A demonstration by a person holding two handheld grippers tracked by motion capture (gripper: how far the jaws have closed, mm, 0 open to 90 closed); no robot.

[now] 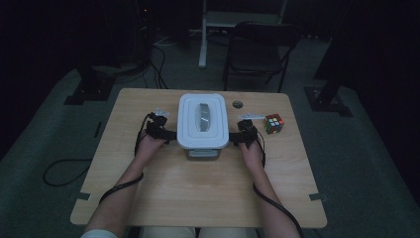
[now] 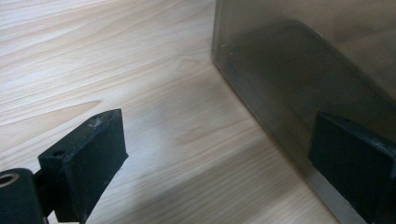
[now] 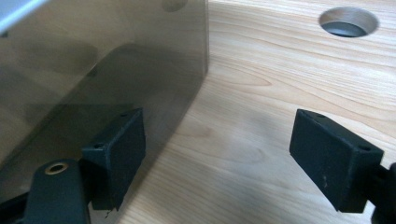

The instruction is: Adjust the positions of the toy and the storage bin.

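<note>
Lidded container stands mid-table, cube well to its right; left gripper and right gripper flank its sides; both sets of jaws stand apart, clamping nothing.

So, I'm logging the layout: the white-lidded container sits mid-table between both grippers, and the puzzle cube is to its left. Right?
Not quite: the puzzle cube sits to the right of the container, beyond the right gripper, as the high view shows. The rest holds, left gripper included.

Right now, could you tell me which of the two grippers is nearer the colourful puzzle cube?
The right gripper, on the lidded container's cube side; the puzzle cube sits just beyond it, while the left gripper is across the container.
</note>
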